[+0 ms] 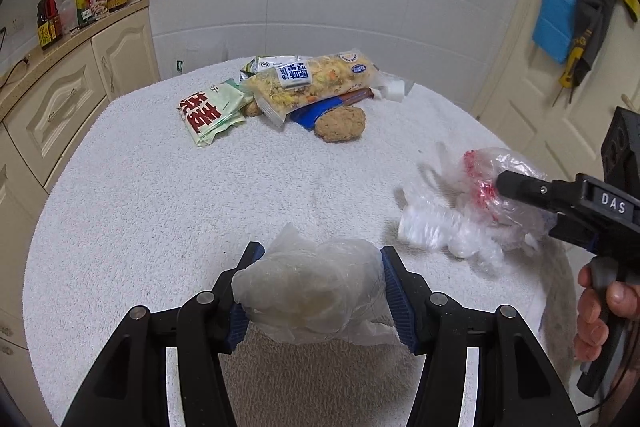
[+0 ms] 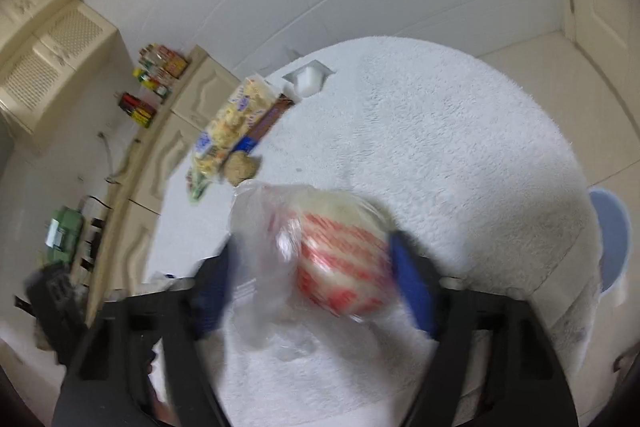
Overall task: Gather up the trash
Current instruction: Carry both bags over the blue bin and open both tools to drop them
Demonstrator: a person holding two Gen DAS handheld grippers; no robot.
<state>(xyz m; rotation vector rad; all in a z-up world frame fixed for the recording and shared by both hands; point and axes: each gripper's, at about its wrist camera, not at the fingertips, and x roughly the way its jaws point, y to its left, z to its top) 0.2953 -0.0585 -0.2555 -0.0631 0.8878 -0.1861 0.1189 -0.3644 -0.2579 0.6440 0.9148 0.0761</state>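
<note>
Both grippers are loaded over the white table (image 1: 160,207): the left gripper (image 1: 318,291), bottom centre of its own view, has its blue pads clamped on a pale wad (image 1: 312,291) of crumpled clear plastic, and the right gripper (image 2: 316,279), low in its own view, is closed around a red-printed bag (image 2: 340,267), blurred there but plain at the right edge of the left view. The risk looks greatest on the right: thin film hangs loose and trailing below that bag, so the pads may be biting only slippery plastic, and a quick swing could let it slide out or snag the towelling. The left wad is soft too, and a loose tail droops under the jaws; squeeze less and it could drop back on the table. A blue bin (image 2: 612,239) peeks past the table edge at the right of the right view, probably the target, and a careless release could miss it. Now the count: two grippers, two pieces of trash in hand, one bin. Still waiting in the heap at upper centre of the left view are one green packet (image 1: 212,111), one noodle packet (image 1: 312,83), one blue wrapper (image 1: 316,109), one brown lump (image 1: 340,123), a second smaller lump (image 1: 252,108) half hidden, and one white tray (image 1: 394,89). More may lie underneath; that cannot be told.
</note>
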